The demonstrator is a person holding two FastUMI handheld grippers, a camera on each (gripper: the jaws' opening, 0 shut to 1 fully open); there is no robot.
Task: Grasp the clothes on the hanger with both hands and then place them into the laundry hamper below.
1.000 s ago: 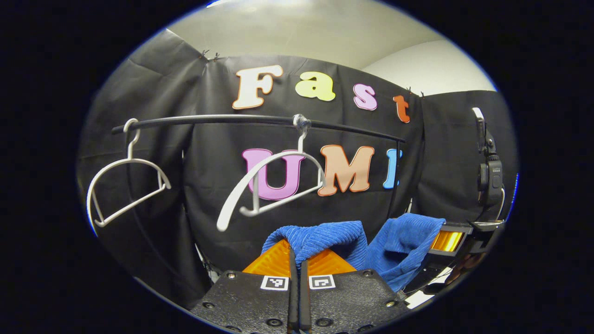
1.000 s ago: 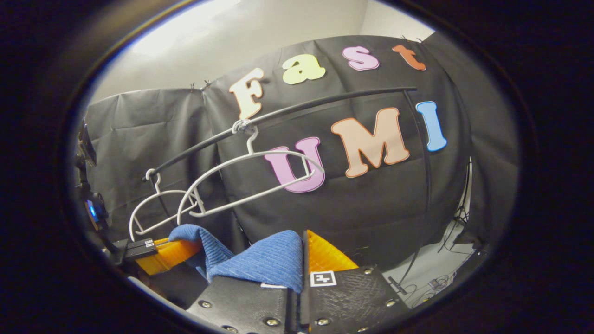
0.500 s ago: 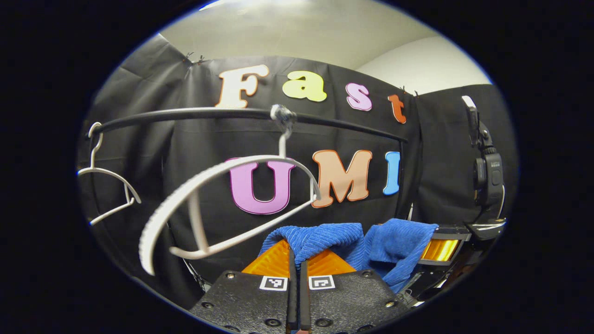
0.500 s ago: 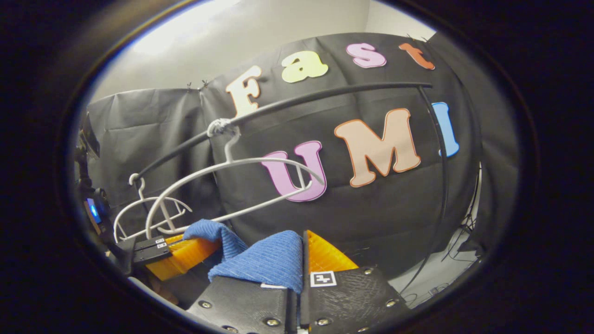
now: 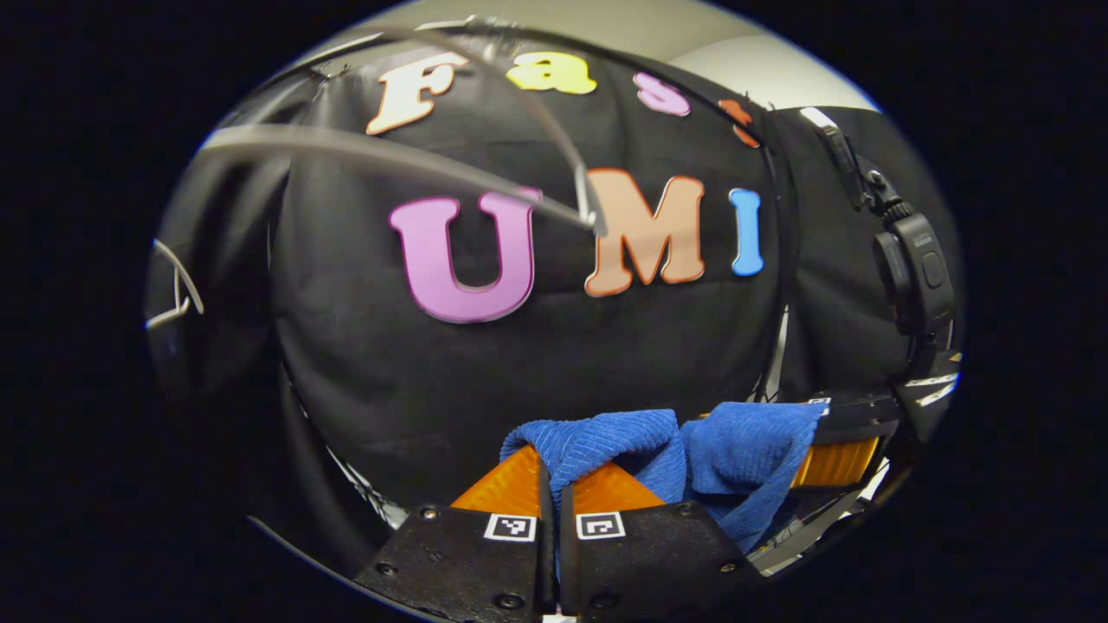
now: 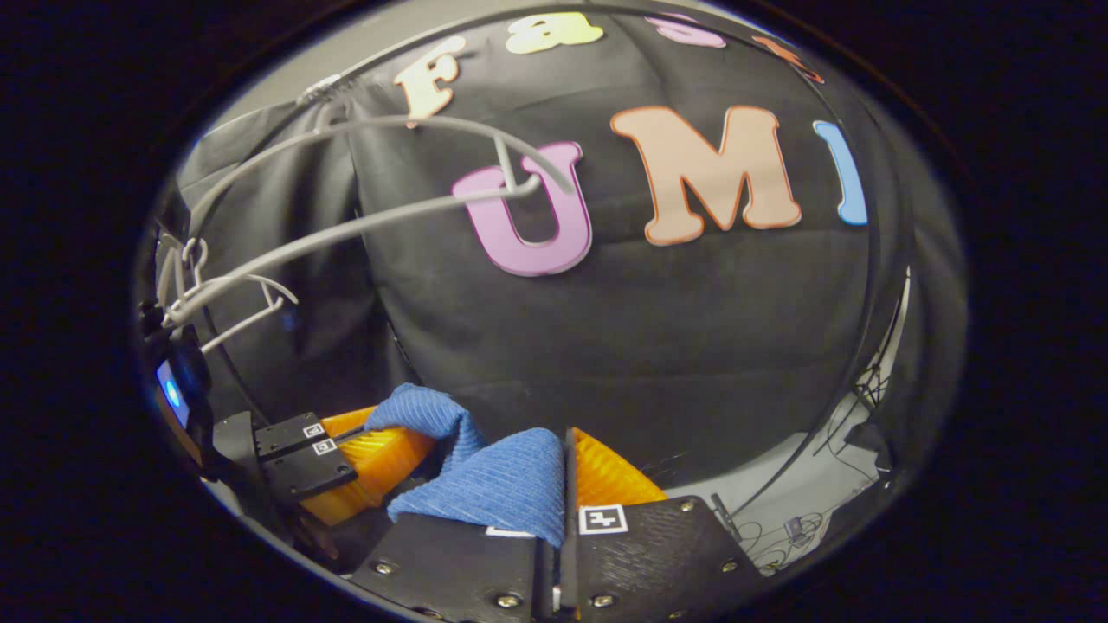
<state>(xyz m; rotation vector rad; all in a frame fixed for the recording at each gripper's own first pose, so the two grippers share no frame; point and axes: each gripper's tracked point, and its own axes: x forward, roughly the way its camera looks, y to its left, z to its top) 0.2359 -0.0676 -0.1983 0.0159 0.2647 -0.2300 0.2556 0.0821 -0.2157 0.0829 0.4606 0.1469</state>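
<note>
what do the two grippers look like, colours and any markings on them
Both match: the left gripper and the right gripper have ribbed orange fingers on textured black plates fastened with screws. Small square black-and-white markers sit near the finger bases. A black camera unit rides above the right gripper.

No legible text, brand or number. Square black-and-white coded markers (image 5: 511,527) sit on the left gripper (image 5: 550,484) finger bases, at 6 o'clock; they carry no readable characters.
</note>
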